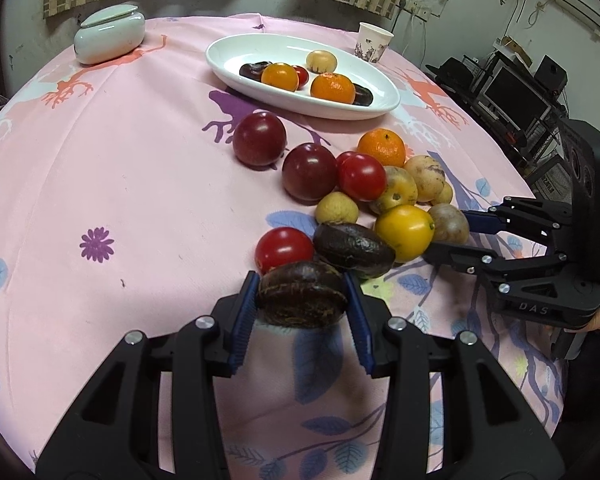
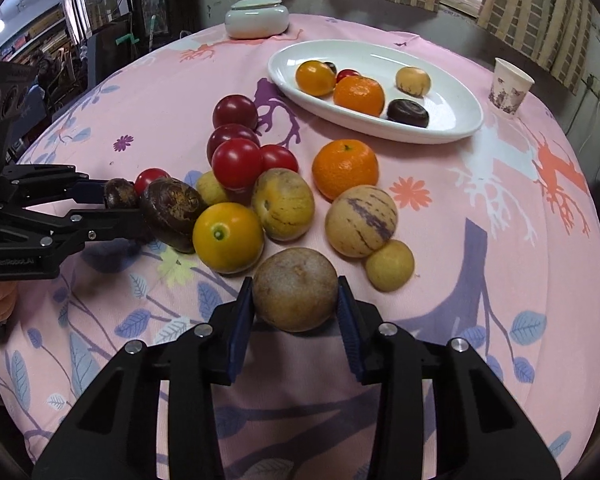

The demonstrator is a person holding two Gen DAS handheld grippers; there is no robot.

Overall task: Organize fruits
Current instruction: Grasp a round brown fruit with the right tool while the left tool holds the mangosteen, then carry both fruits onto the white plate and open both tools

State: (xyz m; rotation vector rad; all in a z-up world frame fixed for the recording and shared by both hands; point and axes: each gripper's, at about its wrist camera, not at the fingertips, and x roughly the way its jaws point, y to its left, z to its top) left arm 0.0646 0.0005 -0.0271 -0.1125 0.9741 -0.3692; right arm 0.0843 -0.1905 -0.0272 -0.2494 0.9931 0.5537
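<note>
My left gripper [image 1: 301,285] is shut on a dark brown wrinkled fruit [image 1: 302,300] low over the pink cloth; in the right wrist view the left gripper [image 2: 118,200] comes in from the left edge. My right gripper [image 2: 295,285] is shut on a round tan-brown fruit [image 2: 295,290], its blue pads [image 2: 242,312] pressed on both sides. The left wrist view shows that fruit [image 1: 449,222] at the right end of the pile. A white oval plate [image 1: 236,52] at the back holds oranges, dark fruits, a small tomato and a pale fruit.
Loose fruit lies between both grippers: a yellow tomato [image 2: 228,236], a larger dark fruit [image 2: 172,212], striped melons [image 2: 360,226], an orange [image 2: 345,168], red tomatoes and plums. A lidded ceramic jar [image 1: 110,36] and a paper cup [image 1: 374,42] stand near the far edge.
</note>
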